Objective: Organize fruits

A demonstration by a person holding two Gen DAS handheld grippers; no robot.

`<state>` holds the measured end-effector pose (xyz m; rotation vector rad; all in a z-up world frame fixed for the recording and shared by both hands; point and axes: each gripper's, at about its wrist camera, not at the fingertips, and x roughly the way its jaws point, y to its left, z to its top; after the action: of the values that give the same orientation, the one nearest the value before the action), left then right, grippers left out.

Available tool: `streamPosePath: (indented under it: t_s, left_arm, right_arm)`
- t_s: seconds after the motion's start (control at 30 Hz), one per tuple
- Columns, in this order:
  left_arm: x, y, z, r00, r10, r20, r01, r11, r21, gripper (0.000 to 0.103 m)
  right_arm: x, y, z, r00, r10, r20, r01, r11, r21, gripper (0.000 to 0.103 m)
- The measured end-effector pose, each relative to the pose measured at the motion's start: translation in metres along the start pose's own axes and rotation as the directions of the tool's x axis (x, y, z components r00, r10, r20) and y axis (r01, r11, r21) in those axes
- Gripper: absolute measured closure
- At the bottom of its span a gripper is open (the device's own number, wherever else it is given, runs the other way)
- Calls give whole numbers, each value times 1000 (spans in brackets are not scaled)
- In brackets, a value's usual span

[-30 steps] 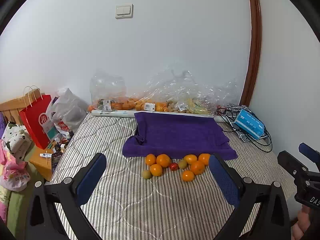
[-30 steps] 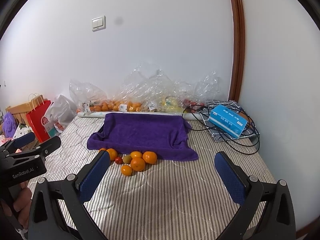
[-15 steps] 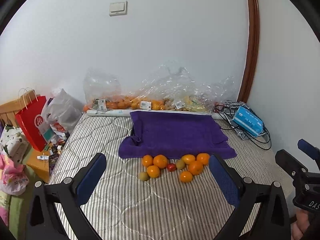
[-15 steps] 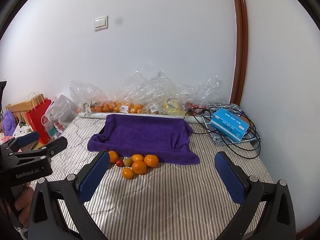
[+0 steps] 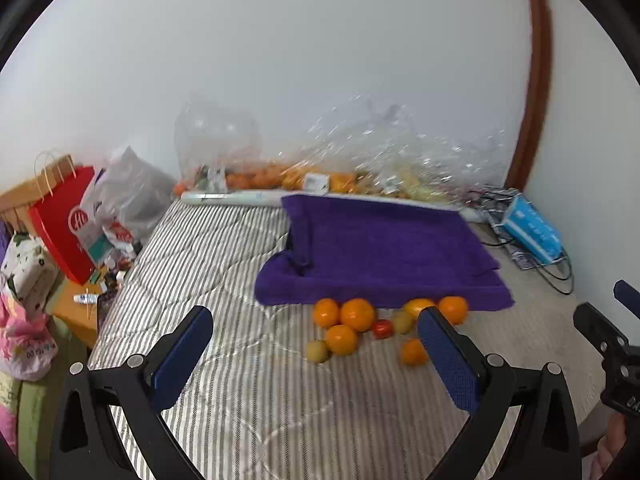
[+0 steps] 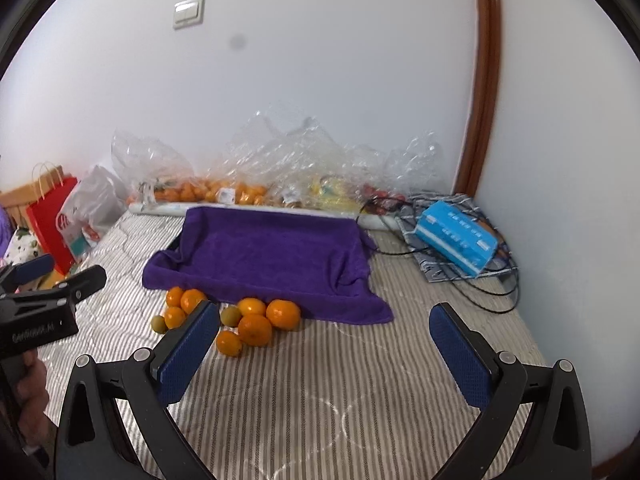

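White walls point(image 6: 340, 80) close off the far side and the right of the scene, with a light switch point(image 6: 189, 12) high on the far wall and a brown door frame point(image 6: 482, 80) in the corner. Below them a bed with a striped quilt point(image 6: 320, 392) fills the near ground and carries everything else.

At the far middle of the bed a purple towel point(image 6: 272, 256) is draped over what looks like a tray, its near edge spilling onto the quilt. Crumpled clear plastic bags point(image 6: 280, 160) holding more orange fruit line the far wall behind it. A red paper bag point(image 5: 66, 224) stands off the left edge of the bed, and a blue box point(image 6: 456, 242) lies on tangled black cables at the far right.

Both grippers hover over the near part of the quilt, empty, with their blue pads spread wide apart: the left gripper point(image 5: 316, 356) sits left of the right gripper point(image 6: 324, 354).

Loose fruit lies on the quilt just beside the towel's near edge, none of it on the towel: a cluster of oranges point(image 5: 356, 314), two small greenish fruits point(image 5: 318, 351) and, smallest, one red tomato-like fruit point(image 5: 382, 328) in the middle of the group.
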<state>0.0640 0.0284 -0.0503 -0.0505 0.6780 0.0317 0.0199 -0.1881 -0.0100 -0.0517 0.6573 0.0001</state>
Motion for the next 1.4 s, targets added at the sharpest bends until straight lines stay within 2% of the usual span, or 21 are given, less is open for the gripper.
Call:
streamPosePath:
  t_s: [0.1, 0.3, 0.37, 0.43, 0.57, 0.7, 0.87, 1.13, 1.3, 1.4]
  left_arm:
    - [19, 13, -3, 999, 17, -30, -17, 1000, -16, 1]
    - [58, 34, -13, 993, 34, -111, -34, 999, 0, 2]
    - [70, 43, -17, 990, 32, -135, -34, 999, -15, 7]
    - [78, 49, -18, 989, 28, -148, -33, 999, -27, 8]
    - [92, 56, -20, 988, -5, -153, -1, 999, -41, 8]
    - [105, 58, -21, 986, -40, -161, 32, 998, -48, 8]
    - [117, 62, -23, 982, -73, -174, 62, 995, -72, 8]
    - [130, 61, -32, 973, -99, -211, 84, 994, -77, 8]
    - [130, 57, -38, 960, -169, -223, 156, 985, -76, 8]
    - [130, 48, -43, 952, -201, -232, 196, 980, -46, 8]
  right_arm:
    - [23, 2, -9, 999, 49, -5, -49, 999, -10, 0]
    - [76, 3, -20, 994, 70, -81, -67, 997, 37, 4]
    - [91, -3, -21, 990, 100, -104, -91, 992, 90, 14]
    - [112, -8, -21, 979, 143, -145, -122, 982, 145, 23]
    - [139, -7, -22, 964, 173, -202, -136, 974, 182, 44]
    - [165, -3, -24, 943, 229, -240, -174, 957, 231, 50]
    - [187, 3, -25, 930, 239, -278, -176, 957, 232, 57]
    - [201, -3, -24, 908, 299, -292, -222, 937, 269, 59]
    - [180, -20, -26, 929, 268, -256, -200, 944, 264, 59]
    - [164, -32, -32, 952, 206, -225, -153, 961, 229, 59]
